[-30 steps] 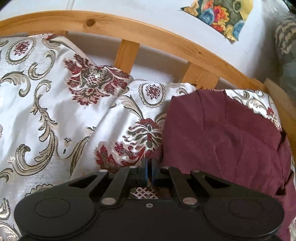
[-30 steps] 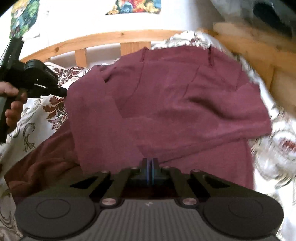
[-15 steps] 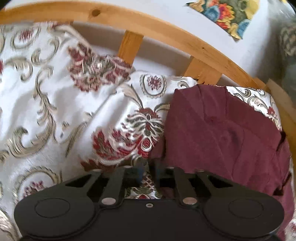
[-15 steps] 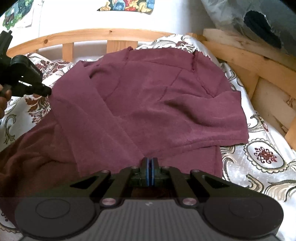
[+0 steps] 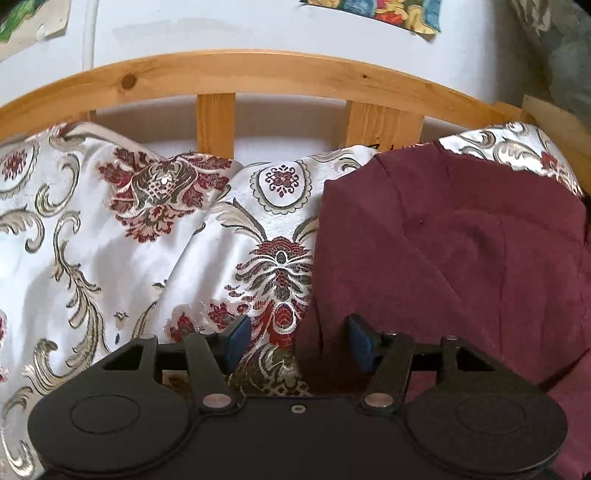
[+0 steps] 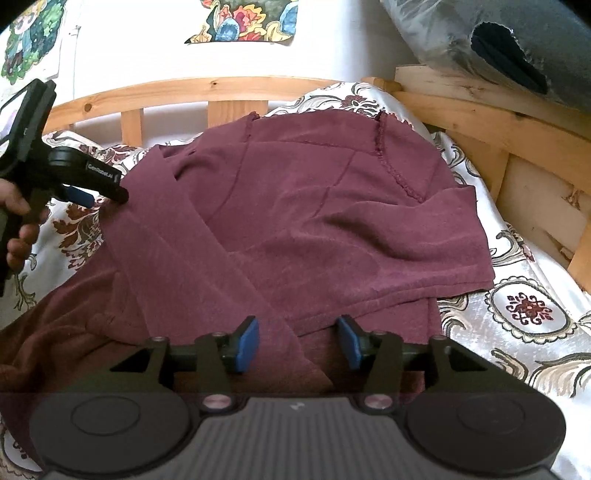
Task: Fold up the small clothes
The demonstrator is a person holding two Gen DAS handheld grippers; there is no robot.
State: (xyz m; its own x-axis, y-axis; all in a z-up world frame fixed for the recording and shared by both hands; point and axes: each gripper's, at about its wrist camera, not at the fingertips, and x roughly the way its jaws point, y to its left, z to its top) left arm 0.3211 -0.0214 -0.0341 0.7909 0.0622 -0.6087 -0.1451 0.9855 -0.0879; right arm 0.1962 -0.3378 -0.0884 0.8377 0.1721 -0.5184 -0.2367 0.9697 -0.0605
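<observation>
Both tongs just opened, left tongs (image 5: 295, 341) and right tongs (image 6: 297, 343) empty, maroon garment (image 6: 314, 221) released

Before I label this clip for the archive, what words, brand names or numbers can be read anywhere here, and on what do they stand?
"GenRobot.AI": small white print on the side of the left gripper, seen from the right wrist view; the last letters are hard to make out.
Dark scrawl on a wooden slat of the bed frame: too small to read.
Colourful wall pictures: no lettering can be read.
</observation>
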